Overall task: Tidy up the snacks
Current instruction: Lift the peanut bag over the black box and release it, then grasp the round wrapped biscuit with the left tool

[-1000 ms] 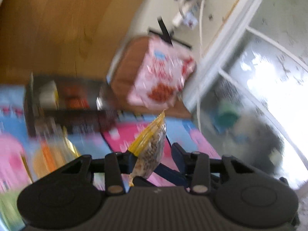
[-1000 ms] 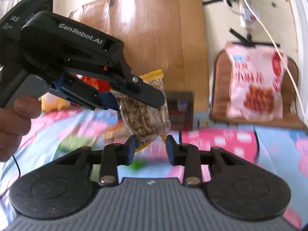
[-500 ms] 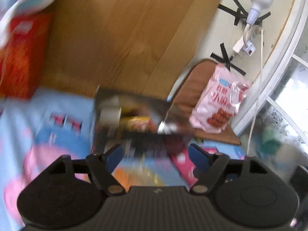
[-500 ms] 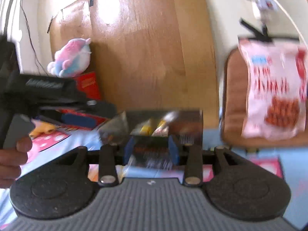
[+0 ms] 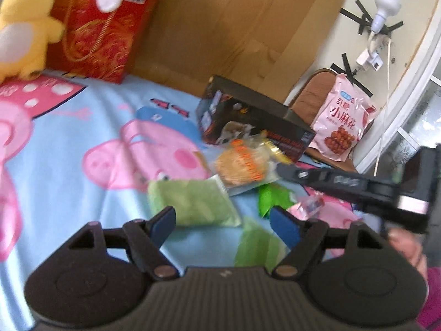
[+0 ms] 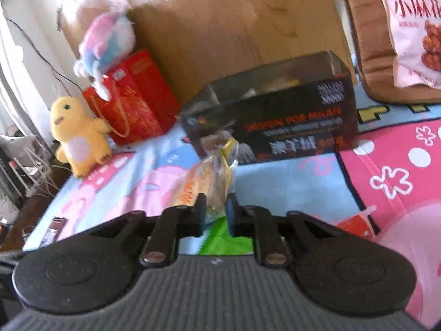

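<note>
Left wrist view: the left gripper (image 5: 223, 222) hangs with fingers spread and empty over a pale green snack packet (image 5: 193, 202) on the cartoon-print bedsheet (image 5: 69, 138); an orange-printed clear snack bag (image 5: 242, 164) lies just in front of the black cardboard box (image 5: 256, 121).

Right wrist view: the right gripper (image 6: 215, 212) is closing, a clear packet with yellow trim (image 6: 220, 176) between its fingers. Best to pinch it firmly before lifting it into the open box.

Left tongs (image 5: 222, 222) spread, right tongs (image 6: 215, 207) closing
</note>
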Motion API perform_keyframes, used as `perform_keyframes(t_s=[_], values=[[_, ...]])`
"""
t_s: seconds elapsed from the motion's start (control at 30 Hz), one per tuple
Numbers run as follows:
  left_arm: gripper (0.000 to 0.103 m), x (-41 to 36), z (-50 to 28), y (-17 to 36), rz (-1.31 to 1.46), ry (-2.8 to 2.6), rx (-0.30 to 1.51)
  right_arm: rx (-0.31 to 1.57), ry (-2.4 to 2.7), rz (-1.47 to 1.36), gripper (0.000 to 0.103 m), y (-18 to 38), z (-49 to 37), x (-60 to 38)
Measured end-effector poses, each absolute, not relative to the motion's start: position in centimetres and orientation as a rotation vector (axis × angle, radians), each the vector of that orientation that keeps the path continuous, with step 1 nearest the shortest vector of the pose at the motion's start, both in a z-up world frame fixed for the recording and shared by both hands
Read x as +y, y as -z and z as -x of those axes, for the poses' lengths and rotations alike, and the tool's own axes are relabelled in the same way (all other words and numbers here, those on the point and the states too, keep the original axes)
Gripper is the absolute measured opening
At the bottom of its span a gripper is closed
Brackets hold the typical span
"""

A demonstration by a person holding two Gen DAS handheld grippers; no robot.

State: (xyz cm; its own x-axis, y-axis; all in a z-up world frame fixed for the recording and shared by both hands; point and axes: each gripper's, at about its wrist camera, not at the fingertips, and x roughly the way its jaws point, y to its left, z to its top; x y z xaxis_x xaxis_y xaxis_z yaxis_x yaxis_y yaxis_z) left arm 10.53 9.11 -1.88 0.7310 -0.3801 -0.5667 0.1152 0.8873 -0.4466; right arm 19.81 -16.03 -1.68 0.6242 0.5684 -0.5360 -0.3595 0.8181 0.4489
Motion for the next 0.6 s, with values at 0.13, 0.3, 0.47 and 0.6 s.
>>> perform_keyframes(t_s=[0.13,0.3,0.47,0.6], values=[[0.077,10.2,-9.4,2.2,0.437,0.273,0.689,0.6,-0.553,-0.22,0.014,-0.6,-15.9,-15.4],[0.077,10.1,-8.7,2.3,0.446,0.29,0.694,0.471,-0.513,-0.19,0.009,-1.4,-9.4,-17.9],[0.077,8.7,-8.3,2.8,0.433,0.327,0.723,0.531,-0.403,-0.268,0.009,1.3,-6.3,-21.9],[0.077,7.9,-7.9,3.0,0.437,0.346,0.734,0.578,-0.364,-0.336,0.014,2.7,-5.0,-24.0]])
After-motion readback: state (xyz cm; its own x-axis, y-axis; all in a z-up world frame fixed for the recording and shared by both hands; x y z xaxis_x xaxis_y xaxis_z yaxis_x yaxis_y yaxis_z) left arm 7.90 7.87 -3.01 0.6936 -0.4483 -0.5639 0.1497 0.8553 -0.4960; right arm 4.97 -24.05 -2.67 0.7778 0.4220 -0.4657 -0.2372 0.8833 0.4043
